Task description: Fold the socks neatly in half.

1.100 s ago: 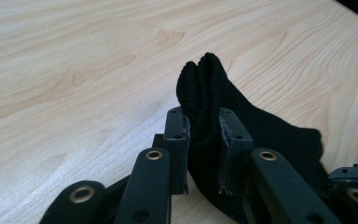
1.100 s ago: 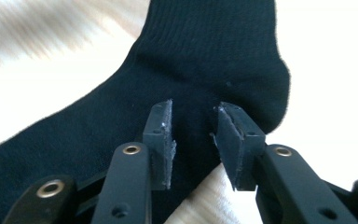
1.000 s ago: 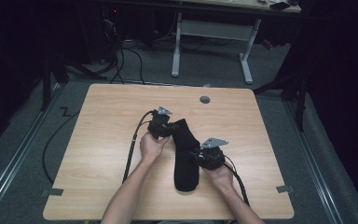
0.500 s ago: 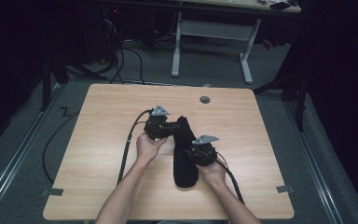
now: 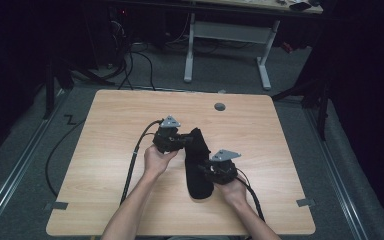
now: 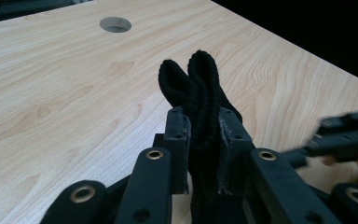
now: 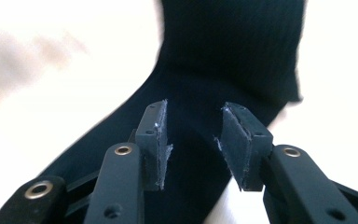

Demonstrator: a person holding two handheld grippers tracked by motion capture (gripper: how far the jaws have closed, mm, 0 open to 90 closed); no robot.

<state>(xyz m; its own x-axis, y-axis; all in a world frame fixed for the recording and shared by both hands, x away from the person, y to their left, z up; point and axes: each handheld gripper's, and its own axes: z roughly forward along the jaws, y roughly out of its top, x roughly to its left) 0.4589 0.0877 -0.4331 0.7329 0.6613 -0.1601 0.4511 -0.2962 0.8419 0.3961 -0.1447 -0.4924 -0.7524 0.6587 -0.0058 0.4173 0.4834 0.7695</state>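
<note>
A black sock (image 5: 198, 186) lies lengthwise on the wooden table (image 5: 105, 130). My left gripper (image 5: 187, 141) is shut on its far cuff end. In the left gripper view the ribbed cuff (image 6: 200, 79) sticks up doubled between the pads of that gripper (image 6: 204, 135). My right gripper (image 5: 202, 169) reaches in from the right over the sock's middle. Its jaws have just been opening. In the right gripper view they (image 7: 193, 140) stand apart, with the dark sock (image 7: 233, 46) under the gap and the pads not pressing on it.
A round cable hole (image 5: 220, 106) sits in the tabletop beyond the sock. Each gripper trails a black cable (image 5: 132, 165) toward the near edge. Another desk's white legs (image 5: 225, 40) stand behind the table. Dark floor lies all round.
The right gripper has shifted slightly along the sock's middle. The left gripper has stayed in place with its hold on the cuff.
</note>
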